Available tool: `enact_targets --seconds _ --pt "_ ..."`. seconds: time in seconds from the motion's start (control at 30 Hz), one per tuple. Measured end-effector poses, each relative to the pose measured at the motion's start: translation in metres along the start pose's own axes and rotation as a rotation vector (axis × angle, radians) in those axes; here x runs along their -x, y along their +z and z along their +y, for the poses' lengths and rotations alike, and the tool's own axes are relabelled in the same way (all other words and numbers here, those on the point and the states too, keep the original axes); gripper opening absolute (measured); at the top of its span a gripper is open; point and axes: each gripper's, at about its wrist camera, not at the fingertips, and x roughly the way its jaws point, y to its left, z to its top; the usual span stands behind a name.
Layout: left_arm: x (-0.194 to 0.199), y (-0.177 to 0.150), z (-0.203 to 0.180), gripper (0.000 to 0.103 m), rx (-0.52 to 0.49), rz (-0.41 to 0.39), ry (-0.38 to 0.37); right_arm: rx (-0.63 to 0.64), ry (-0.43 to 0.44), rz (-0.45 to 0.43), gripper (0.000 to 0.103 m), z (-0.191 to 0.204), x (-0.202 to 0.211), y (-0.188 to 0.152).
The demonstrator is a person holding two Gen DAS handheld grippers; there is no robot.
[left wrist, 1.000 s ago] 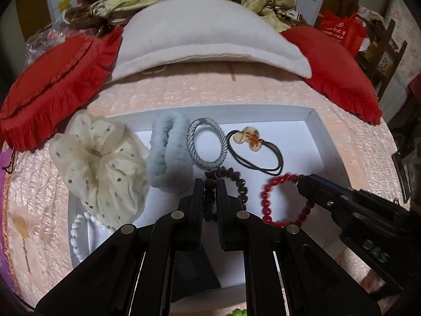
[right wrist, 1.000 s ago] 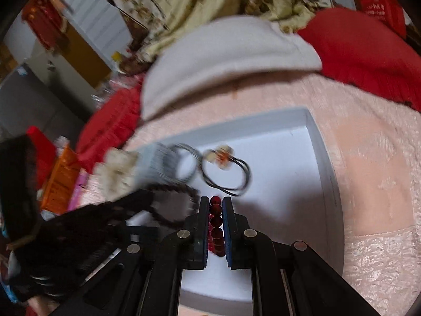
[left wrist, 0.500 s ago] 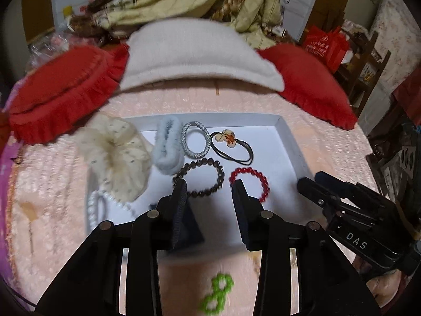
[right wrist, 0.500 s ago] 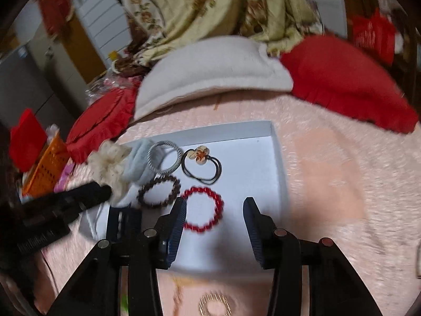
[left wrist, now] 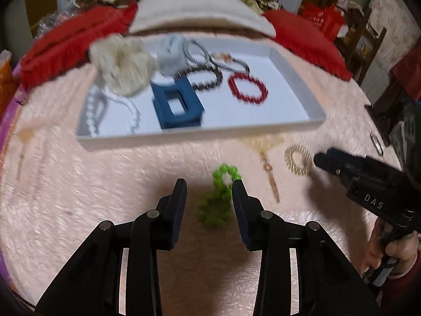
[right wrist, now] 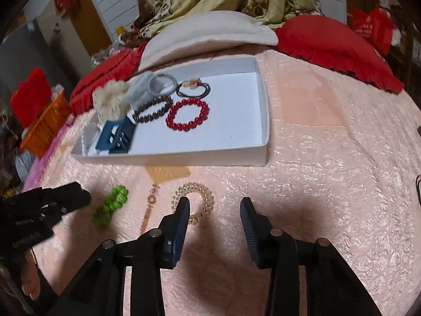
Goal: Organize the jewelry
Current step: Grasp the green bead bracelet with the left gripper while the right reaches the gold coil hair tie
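A white tray on the pink bedspread holds a red bead bracelet, a dark bead bracelet, a blue claw clip, scrunchies, hair ties and white pearls. A green bead bracelet lies twisted in front of the tray, just ahead of my open, empty left gripper. A gold coil hair tie lies by the left finger of my open, empty right gripper.
Red pillows and a white pillow lie behind the tray. An orange basket stands at the bed's left edge. Gold tassel patterns mark the bedspread.
Both grippers let go of their bracelets in the tray, opened and drew back. They now hang over the bedspread in front of the tray, near the green bracelet and gold coil tie.
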Motion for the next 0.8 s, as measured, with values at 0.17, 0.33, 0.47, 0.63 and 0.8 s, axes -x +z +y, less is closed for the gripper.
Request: enact_targets --seconds 0.17,0.33,0.47,0.63,0.8 --pt "-0.022 0.0 -0.004 0.035 -0.015 0.028 -0.005 0.052 -0.036 0.015 0.036 0.01 -0.016 0.002" --pt "-0.027 -0.007 -0.012 0.035 -0.05 0.003 0.018 0.111 -0.086 0.001 0.032 0.022 -0.023 -0.002" --pt "-0.027 -0.009 -0.018 0.008 -0.054 0.015 -0.005 0.151 -0.083 -0.009 0.011 0.034 -0.025 -0.005" --pt "-0.006 -0.006 -0.016 0.008 -0.021 0.004 -0.072 0.055 -0.004 -0.012 0.01 0.025 -0.021 0.002" --pt "0.031 0.001 -0.017 0.008 -0.014 -0.056 -0.109 0.008 0.024 -0.06 0.01 0.019 0.006 0.012"
